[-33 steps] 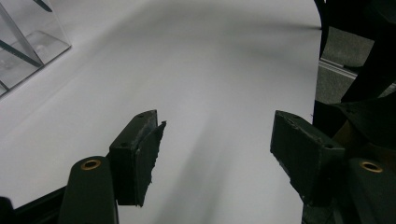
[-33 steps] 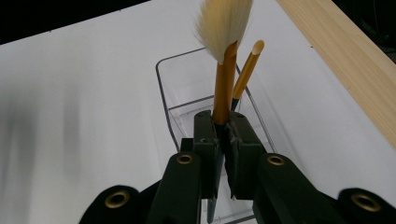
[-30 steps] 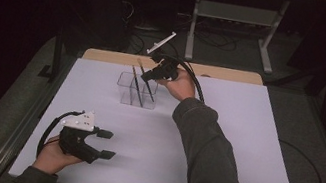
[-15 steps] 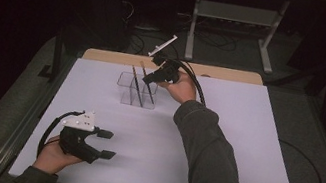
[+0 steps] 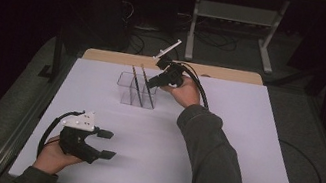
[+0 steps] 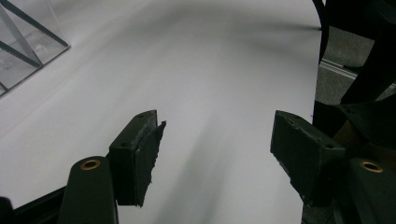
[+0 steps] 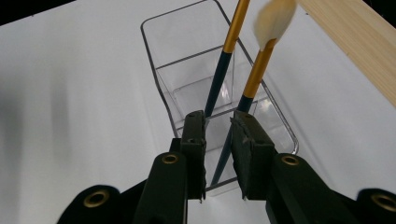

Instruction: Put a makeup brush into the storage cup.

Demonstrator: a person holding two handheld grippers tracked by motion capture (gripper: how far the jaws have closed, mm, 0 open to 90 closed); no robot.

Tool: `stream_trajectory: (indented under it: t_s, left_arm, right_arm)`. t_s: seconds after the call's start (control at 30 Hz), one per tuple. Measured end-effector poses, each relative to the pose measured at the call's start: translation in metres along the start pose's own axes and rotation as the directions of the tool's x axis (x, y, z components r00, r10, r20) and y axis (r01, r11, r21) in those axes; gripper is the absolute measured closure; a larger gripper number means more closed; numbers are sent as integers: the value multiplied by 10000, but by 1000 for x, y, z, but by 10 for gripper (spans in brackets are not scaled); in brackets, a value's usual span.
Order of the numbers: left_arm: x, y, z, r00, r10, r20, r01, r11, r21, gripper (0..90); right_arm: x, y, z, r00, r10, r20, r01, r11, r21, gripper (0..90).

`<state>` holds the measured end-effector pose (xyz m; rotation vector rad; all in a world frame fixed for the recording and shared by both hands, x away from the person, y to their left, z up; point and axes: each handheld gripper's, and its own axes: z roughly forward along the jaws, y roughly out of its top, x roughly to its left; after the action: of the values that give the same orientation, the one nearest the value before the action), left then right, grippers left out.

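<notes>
Clear organizer [image 7: 187, 70]: three compartments, far centre of white table [image 5: 242, 151], near its wooden back edge; two brushes [image 7: 254, 77] lean inside, lower ends blurred behind plastic, one tip cut off. No writing legible. Right gripper [image 7: 218, 140]: over organizer, jaws just opening, slim gap, gripping nothing. Left gripper [image 6: 215, 149]: wide apart, empty, near front-left edge, open table ahead.

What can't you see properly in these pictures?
- Clear organizer: its near end is hidden by the right gripper in the right gripper view.
- One brush: bristles cut off by the top edge there.
- Both brushes: tiny in the high view.
</notes>
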<state>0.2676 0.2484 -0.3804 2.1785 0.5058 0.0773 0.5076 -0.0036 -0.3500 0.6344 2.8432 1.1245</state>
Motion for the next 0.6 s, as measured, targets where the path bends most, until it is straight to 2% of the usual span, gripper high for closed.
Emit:
stream_trajectory:
  t_s: [0.1, 0.33, 0.6]
  left_arm:
    - [0, 0, 0, 10000, 75, 3, -75, 10000, 50, 322]
    - [1, -2, 1, 9999, -106, -31, 106, 9999, -8, 320]
    - [2, -1, 1, 10000, -42, -62, 42, 10000, 46, 314]
  right_arm:
    - [1, -2, -2, 10000, -68, -20, 68, 10000, -57, 732]
    - [3, -5, -6, 10000, -22, -19, 22, 9999, -160, 698]
    - [4, -6, -12, 10000, 58, -11, -59, 9997, -247, 656]
